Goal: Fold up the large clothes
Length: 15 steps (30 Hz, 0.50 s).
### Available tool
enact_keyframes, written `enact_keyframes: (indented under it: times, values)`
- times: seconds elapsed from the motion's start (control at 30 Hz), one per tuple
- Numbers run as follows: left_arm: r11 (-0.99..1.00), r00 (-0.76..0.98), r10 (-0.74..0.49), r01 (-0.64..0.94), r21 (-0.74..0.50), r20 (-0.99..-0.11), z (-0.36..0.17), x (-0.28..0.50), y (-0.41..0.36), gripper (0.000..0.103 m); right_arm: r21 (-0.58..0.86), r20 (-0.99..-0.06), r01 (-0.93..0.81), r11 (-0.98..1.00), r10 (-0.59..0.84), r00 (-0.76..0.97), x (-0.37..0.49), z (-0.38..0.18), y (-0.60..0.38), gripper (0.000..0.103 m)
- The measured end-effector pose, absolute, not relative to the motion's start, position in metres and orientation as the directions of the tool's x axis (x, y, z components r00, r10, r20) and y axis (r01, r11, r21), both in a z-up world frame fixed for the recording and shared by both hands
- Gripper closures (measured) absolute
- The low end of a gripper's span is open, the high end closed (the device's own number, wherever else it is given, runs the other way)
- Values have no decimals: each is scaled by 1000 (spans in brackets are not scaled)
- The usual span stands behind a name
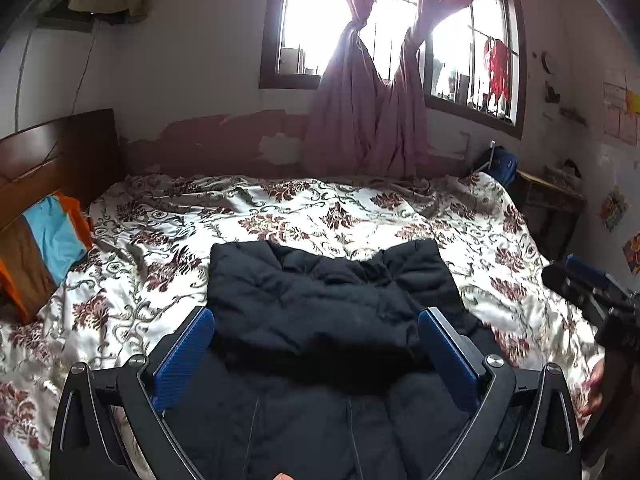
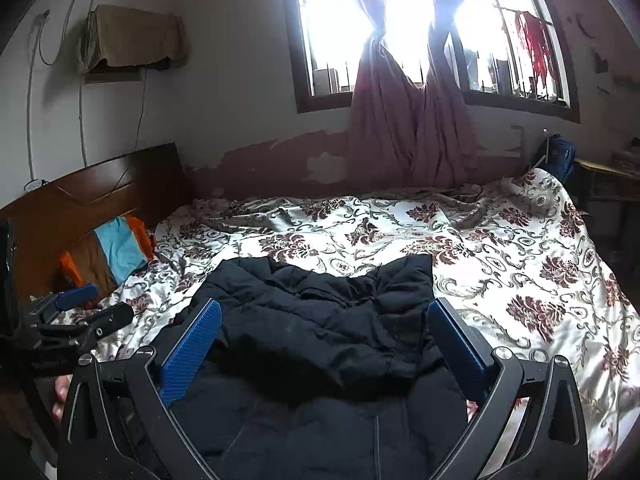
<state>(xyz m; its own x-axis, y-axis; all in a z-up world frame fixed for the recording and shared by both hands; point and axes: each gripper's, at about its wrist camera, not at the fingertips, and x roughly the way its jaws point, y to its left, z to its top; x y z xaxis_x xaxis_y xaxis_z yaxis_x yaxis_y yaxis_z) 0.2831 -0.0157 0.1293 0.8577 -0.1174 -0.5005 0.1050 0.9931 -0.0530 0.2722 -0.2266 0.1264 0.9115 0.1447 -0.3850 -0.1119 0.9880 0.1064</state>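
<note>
Garment: a black quilted puffer jacket [image 1: 320,320] lies on the bed, on the floral bedspread [image 1: 280,216], at the near edge in front of both cameras. Its far part is already doubled over the near part, leaving a thick ridge across the middle.
Left gripper [image 1: 316,344]: its blue fingers [image 1: 188,356] stand wide apart above the jacket, holding nothing.
Right gripper [image 2: 324,344]: fingers [image 2: 192,348] likewise spread wide over the jacket, empty; whether they touch the cloth cannot be told.
Risk, bulk: the padding looks thick and springy, so a fold would likely spring open once released, unless it is pressed flat.
Risk, grasp: narrow fingers closing on puffy fabric may catch only the top layer, and the lower layer would then drag or stay behind, skewing the fold.
Risk, surface: the bedspread is smooth and rumpled; pulling the jacket could bunch it or slide the jacket toward the bed's edge.
Risk, crowding: both grippers work close together, each visible at the edge of the other's view, so a careless reach might knock them.
Surroundings: a striped pillow [image 1: 44,244] by the headboard, well apart from the jacket.
Writing: no brand, label or readable text shows; wall posters are too blurred to read.
</note>
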Motion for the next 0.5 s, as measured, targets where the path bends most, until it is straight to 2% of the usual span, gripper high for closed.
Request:
enact_keyframes:
  times: [0.17,0.3,0.5]
  values:
    - [994,869,-98,106,-11,-485,121,251,-16,0,50,-372,-114,992,124,920,238,124,-221,2]
    - [995,868,-94,91,-30,-487,116,232,-12,0,19,-358,-113,993,112,927,213,124,-217,2]
    - [997,881,-70,70,-19,-467,113,202,-8,0,35,-360,-116,993,121,925,187,114,-215,2]
